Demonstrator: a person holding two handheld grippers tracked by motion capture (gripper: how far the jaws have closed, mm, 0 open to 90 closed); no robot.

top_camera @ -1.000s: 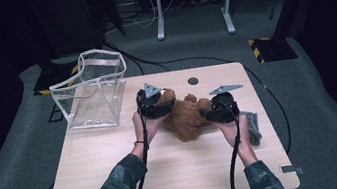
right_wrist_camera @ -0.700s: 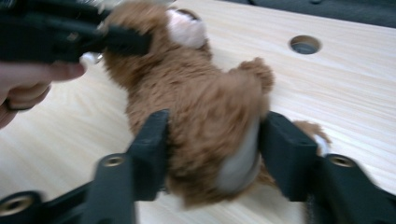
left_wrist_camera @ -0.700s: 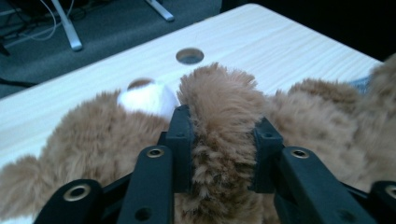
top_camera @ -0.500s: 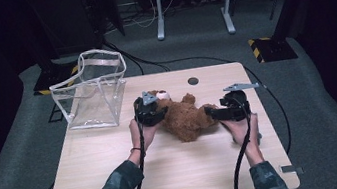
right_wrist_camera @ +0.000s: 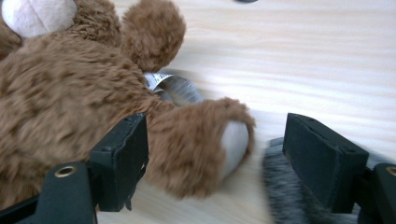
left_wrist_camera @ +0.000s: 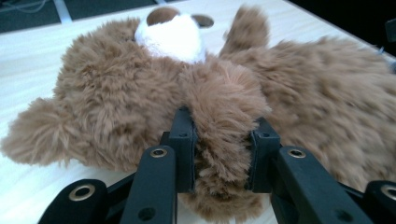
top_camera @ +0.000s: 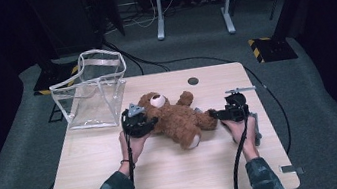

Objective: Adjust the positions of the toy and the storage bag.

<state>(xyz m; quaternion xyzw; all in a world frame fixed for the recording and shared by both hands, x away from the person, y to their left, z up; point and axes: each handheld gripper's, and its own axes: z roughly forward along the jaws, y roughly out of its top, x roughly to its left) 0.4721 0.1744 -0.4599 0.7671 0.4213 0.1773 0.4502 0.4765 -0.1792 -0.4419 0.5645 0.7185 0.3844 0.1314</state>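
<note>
A brown teddy bear (top_camera: pixel 175 118) lies on its back across the middle of the wooden table (top_camera: pixel 168 175), its white muzzle (left_wrist_camera: pixel 170 35) facing up. My left gripper (top_camera: pixel 148 124) is shut on one of the bear's arms (left_wrist_camera: pixel 223 121); its jaws have just been closing, and the fur bulges between the pads. At the bear's other end my right gripper (top_camera: pixel 215 114) stands open. Its jaws have just been opening, and the bear's leg with its pale sole (right_wrist_camera: pixel 233 140) lies loose between them. A white label (right_wrist_camera: pixel 170 86) pokes out behind that leg.
A clear plastic bag (top_camera: pixel 93 93) stands open at the table's far left corner. A grey furry thing (right_wrist_camera: pixel 285 196) lies by my right gripper, near the table's right edge. A black round cap (top_camera: pixel 193 80) sits at the table's far edge.
Both hands have come down and the bear now lies flat on the table. The right jaws have let go of its leg and spread wide. The left jaws have closed on its arm.
</note>
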